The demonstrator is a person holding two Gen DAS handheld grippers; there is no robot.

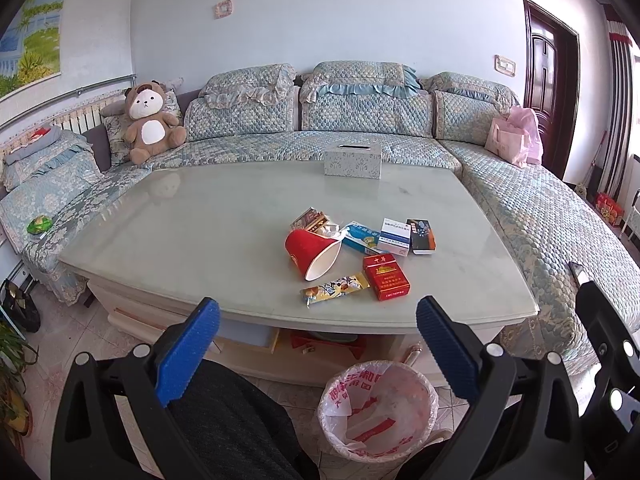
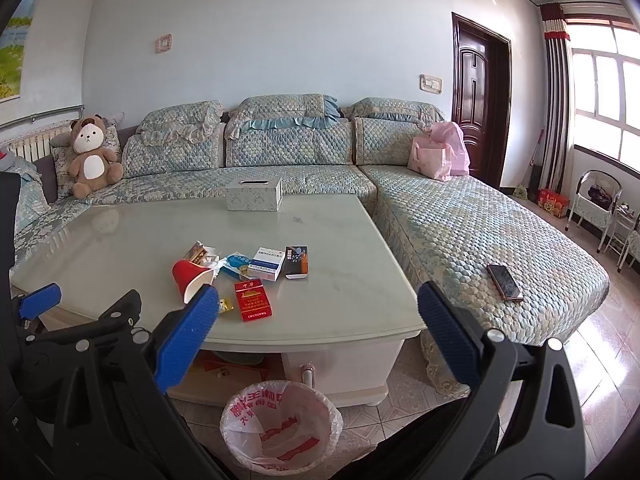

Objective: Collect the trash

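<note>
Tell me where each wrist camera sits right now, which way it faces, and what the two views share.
Left wrist: on the left gripper, held low before the table, facing the sofa; open blue fingers, a dark-clothed leg below and the right gripper show.
Right wrist: on the right gripper, further right, same heading; the left gripper's finger shows.
Shared: red cup, cigarette pack, trash bin.

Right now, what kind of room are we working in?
Most likely a home living room: a quilted corner sofa wraps around a low coffee table, a teddy bear sits on the cushions, and a lined waste bin stands on the tiled floor.
</note>
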